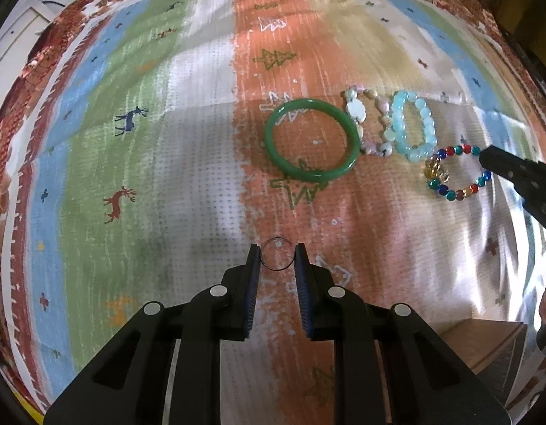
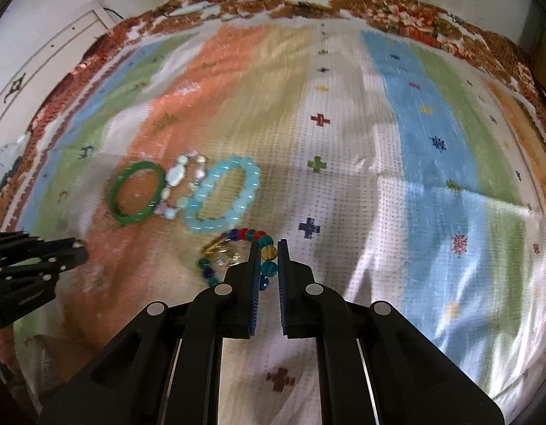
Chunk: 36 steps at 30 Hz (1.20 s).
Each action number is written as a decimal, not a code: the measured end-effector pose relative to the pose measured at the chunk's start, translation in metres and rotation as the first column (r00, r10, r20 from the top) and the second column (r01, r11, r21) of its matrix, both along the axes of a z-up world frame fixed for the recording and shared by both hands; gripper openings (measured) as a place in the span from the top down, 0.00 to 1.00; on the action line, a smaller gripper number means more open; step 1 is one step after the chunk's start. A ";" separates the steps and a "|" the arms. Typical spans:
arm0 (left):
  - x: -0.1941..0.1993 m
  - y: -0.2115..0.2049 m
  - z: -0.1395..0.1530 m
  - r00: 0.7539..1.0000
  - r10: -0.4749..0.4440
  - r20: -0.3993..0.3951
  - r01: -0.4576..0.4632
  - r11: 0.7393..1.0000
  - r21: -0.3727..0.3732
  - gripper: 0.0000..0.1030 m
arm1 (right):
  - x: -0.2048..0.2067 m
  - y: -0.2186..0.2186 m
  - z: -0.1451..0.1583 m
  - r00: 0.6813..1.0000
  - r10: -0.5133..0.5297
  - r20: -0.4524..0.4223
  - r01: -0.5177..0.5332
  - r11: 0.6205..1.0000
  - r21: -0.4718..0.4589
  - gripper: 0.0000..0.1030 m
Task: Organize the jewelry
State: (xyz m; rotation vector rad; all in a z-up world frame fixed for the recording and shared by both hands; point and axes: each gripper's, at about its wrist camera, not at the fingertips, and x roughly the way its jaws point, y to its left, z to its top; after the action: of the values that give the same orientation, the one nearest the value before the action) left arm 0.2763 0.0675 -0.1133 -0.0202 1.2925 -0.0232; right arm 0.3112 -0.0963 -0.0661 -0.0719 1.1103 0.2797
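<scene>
In the left wrist view my left gripper [image 1: 276, 253] is shut on a thin dark wire ring [image 1: 277, 237], held between its fingertips above the cloth. A green bangle [image 1: 310, 140], a pale stone bracelet [image 1: 370, 120], a light-blue bead bracelet [image 1: 414, 125] and a multicolour bead bracelet [image 1: 457, 171] lie in a row. In the right wrist view my right gripper [image 2: 267, 248] is shut on the multicolour bead bracelet [image 2: 267, 253]; the green bangle [image 2: 136, 193], pale stone bracelet [image 2: 182, 186] and light-blue bracelet [image 2: 221, 194] lie to its left.
A striped patterned tablecloth [image 1: 166, 124] under clear plastic covers the table. A brown box corner [image 1: 485, 340] sits at the lower right of the left view. The left gripper's body [image 2: 32, 258] shows at the left edge of the right view.
</scene>
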 end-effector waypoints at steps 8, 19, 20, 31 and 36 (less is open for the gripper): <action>-0.006 -0.004 0.008 1.000 0.020 0.023 -0.019 1.000 -0.022 0.81 | -0.021 0.003 0.017 1.000 0.027 0.015 -0.028 0.999 0.041 0.90; -0.021 -0.012 0.029 0.997 0.005 0.076 0.000 0.998 -0.059 0.81 | -0.037 -0.003 0.033 0.999 0.021 0.041 -0.024 0.998 0.051 0.90; -0.022 -0.012 0.031 0.997 0.005 0.080 0.000 0.998 -0.062 0.81 | -0.039 -0.003 0.036 0.999 0.023 0.045 -0.026 0.998 0.053 0.90; -0.035 -0.021 0.043 0.994 -0.013 0.107 0.019 0.998 -0.057 0.81 | -0.060 0.009 0.052 0.993 0.075 0.090 -0.078 0.997 0.030 0.90; -0.042 -0.025 0.049 0.992 -0.014 0.124 0.021 0.998 -0.057 0.81 | -0.066 0.009 0.059 0.992 0.071 0.105 -0.075 0.997 0.034 0.90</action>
State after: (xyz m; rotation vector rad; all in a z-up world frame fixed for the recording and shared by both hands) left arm 0.2340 0.0424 -0.0642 -0.0565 1.1674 -0.0761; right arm 0.2457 -0.0874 -0.0074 -0.0923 0.9995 0.3587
